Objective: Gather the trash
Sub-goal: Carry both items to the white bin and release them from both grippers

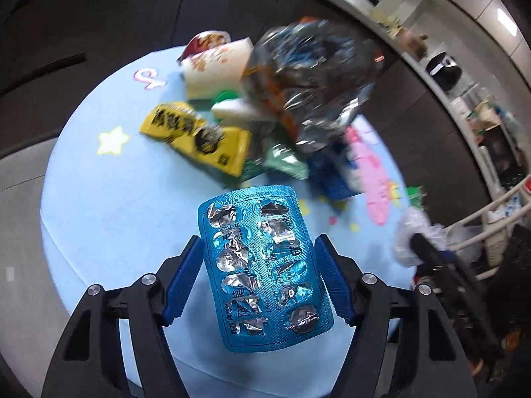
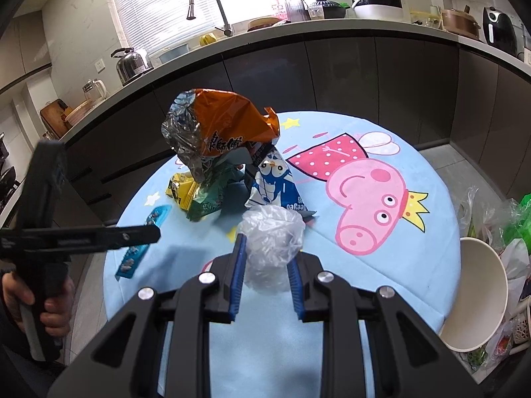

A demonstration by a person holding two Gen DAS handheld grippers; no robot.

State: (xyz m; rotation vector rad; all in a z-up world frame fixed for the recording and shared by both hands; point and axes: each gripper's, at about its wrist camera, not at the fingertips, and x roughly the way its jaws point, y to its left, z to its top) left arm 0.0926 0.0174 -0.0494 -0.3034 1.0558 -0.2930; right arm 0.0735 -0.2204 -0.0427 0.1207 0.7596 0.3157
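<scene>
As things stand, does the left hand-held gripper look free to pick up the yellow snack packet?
Probably not yet. The left hand-held gripper already holds the empty blue pill sheet between its fingers. The yellow snack packet lies uncovered ahead on the table.

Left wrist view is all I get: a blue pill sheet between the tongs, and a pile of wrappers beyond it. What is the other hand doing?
Observer: The right tongs grip a crumpled clear plastic bag above the table.
Operator: Is any trash already off the table?
Observer: Yes. A white paper bowl lies among plastic bags just past the table's right edge.
Operator: And that pink shape on the cloth?
Observer: It is a cartoon pig wearing a yellow crown, printed on the blue cloth.
</scene>
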